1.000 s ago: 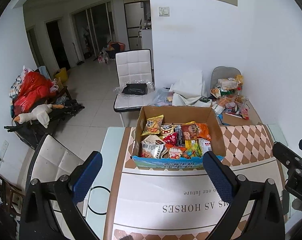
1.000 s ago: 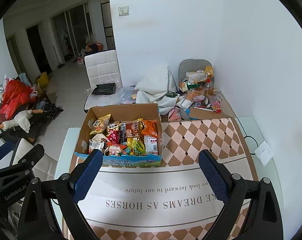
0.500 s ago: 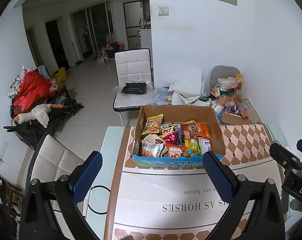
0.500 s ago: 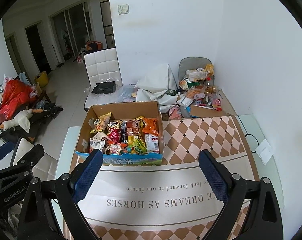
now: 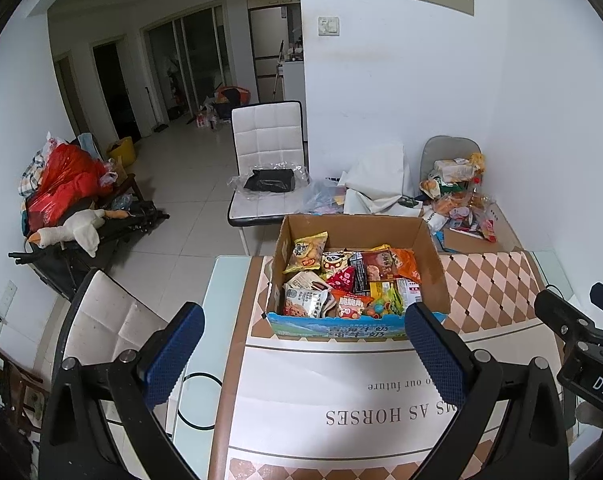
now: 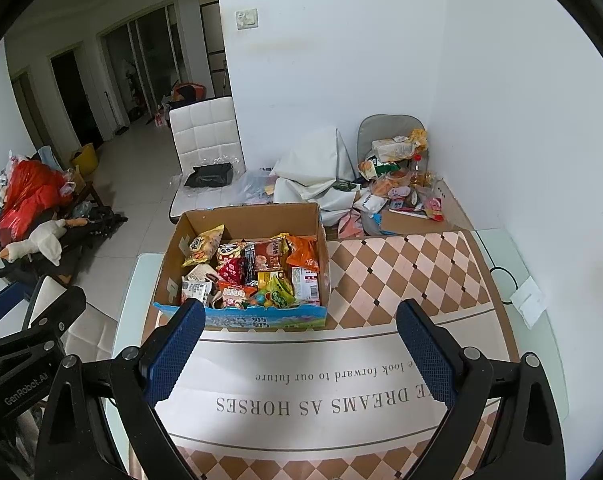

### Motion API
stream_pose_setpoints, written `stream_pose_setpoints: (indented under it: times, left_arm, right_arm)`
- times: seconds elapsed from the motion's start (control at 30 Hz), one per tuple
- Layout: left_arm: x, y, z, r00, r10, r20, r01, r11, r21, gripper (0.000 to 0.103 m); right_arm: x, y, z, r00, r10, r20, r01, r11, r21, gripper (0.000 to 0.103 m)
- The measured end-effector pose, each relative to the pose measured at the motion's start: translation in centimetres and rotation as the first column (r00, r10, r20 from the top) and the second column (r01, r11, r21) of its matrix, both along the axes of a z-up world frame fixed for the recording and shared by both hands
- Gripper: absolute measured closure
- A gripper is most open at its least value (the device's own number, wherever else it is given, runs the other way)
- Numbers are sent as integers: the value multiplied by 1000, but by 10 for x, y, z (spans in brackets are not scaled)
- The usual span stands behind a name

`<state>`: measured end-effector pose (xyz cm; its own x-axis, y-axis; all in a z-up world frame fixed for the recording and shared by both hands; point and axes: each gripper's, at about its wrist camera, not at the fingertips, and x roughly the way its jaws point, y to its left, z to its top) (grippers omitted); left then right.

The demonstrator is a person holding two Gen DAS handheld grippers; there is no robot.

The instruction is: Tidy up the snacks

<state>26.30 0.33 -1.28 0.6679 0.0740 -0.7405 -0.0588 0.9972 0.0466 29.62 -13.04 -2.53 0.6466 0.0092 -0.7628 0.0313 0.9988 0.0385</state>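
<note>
Now | left tool (image 5: pixel 305 354) spread | right tool (image 6: pixel 299 350) spread | snack box (image 6: pixel 245 218) full

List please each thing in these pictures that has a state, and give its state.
Cardboard box: open, filled with snack packets.
Left gripper: open, holding nothing.
Right gripper: open, holding nothing.
White chair: a black item in clear plastic on its seat.
Table mat: lying flat under the box.

Brown cardboard box (image 6: pixel 247 216), blue front; tablecloth (image 6: pixel 401 272) brown-pink diamond check; blue-padded black tongs (image 6: pixel 299 344).
</note>
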Motion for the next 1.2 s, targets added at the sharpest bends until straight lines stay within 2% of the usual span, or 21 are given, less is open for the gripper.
stream_pose_setpoints:
  times: [1.2]
  left_arm:
    - [-6,-3,11,1000,-5,7,5,1000,-7,0]
  right_arm:
    - [1,2,11,1000,-7,8,7,1000,3,5]
